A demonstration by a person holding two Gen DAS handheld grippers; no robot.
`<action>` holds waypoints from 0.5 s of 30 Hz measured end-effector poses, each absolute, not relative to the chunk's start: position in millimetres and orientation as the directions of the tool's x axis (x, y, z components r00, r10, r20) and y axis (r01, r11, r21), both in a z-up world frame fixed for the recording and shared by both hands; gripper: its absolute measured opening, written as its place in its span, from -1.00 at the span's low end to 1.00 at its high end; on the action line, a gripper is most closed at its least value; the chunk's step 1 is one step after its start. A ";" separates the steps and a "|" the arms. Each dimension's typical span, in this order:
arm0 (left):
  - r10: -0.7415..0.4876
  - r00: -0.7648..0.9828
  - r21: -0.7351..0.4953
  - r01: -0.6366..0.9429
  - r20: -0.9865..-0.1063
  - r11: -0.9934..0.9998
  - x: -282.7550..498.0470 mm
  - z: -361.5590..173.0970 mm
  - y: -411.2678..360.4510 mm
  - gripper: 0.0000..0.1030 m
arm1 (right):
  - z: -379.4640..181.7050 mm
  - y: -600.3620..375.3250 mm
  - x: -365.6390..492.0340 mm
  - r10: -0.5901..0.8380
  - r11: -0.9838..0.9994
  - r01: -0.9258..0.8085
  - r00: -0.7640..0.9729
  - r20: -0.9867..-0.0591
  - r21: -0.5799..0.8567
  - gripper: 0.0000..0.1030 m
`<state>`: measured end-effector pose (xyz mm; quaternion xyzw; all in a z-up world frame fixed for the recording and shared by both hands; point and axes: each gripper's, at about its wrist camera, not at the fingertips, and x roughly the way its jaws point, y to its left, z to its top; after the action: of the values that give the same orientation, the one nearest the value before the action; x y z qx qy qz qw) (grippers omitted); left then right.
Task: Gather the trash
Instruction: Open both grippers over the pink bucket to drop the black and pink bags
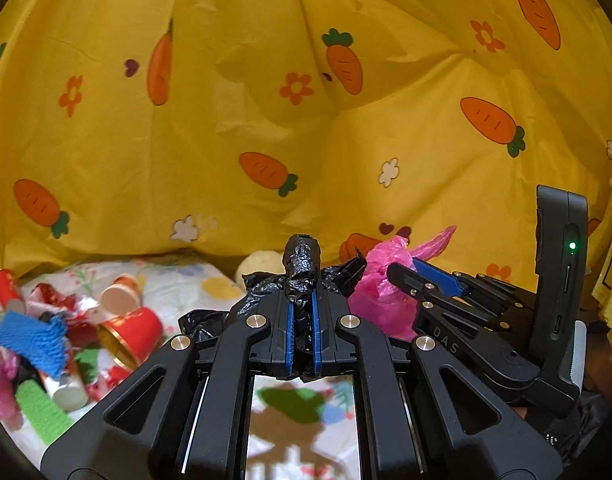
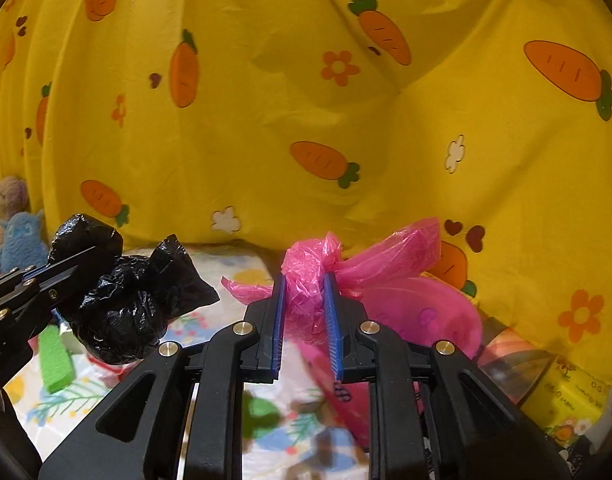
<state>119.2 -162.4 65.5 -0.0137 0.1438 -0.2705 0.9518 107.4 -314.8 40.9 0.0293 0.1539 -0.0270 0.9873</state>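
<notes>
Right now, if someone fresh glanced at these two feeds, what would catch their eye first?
The yellow carrot-print cloth fills the whole background. In front of it, the left gripper is shut on a knotted black plastic bag, and beside it the right gripper is shut on a pink plastic bag. A jumble of red paper cups and wrappers lies at lower left of the left wrist view.

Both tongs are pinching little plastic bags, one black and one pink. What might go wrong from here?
The left tongs grip only the twisted neck of the black bag, so it might slip or tear. The right tongs pinch thin pink bag film, equally fragile. The two bags hang close together and may tangle.
</notes>
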 end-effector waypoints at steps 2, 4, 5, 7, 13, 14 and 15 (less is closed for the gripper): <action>-0.560 0.785 -0.129 0.546 -0.267 0.828 137.4 65.8 -181.2 -0.88 | 41.7 -333.0 117.3 -0.076 0.993 0.100 0.949 -0.306 0.064 -0.62; -0.603 0.749 -0.163 0.581 -0.276 0.797 157.1 62.8 -200.0 -0.88 | 40.6 -348.0 123.8 -0.108 0.988 0.135 0.946 -0.305 0.070 -0.61; -0.621 0.732 -0.176 0.597 -0.280 0.783 165.9 60.4 -209.1 -0.88 | 40.3 -354.4 127.7 -0.122 0.986 0.152 0.943 -0.308 0.075 -0.61; -0.650 0.703 -0.200 0.620 -0.290 0.759 181.6 53.9 -223.4 -0.88 | 38.6 -365.1 132.4 -0.131 0.982 0.166 0.941 -0.313 0.087 -0.61; -0.696 0.642 -0.302 0.627 -0.320 0.718 219.1 33.5 -243.2 -0.87 | 28.7 -384.6 144.7 -0.160 0.975 0.202 0.929 -0.335 0.095 -0.59; -0.703 0.632 -0.315 0.629 -0.324 0.711 223.0 31.0 -245.5 -0.87 | 26.9 -386.4 147.9 -0.162 0.974 0.205 0.926 -0.342 0.096 -0.59; -0.707 0.628 -0.322 0.629 -0.326 0.707 226.6 28.6 -247.7 -0.87 | 24.1 -389.3 150.0 -0.166 0.972 0.212 0.922 -0.350 0.098 -0.59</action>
<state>226.6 -247.7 28.6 -0.0887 0.2185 -0.3720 0.8978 150.0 -389.3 24.1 0.0670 0.1722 -0.0966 0.9780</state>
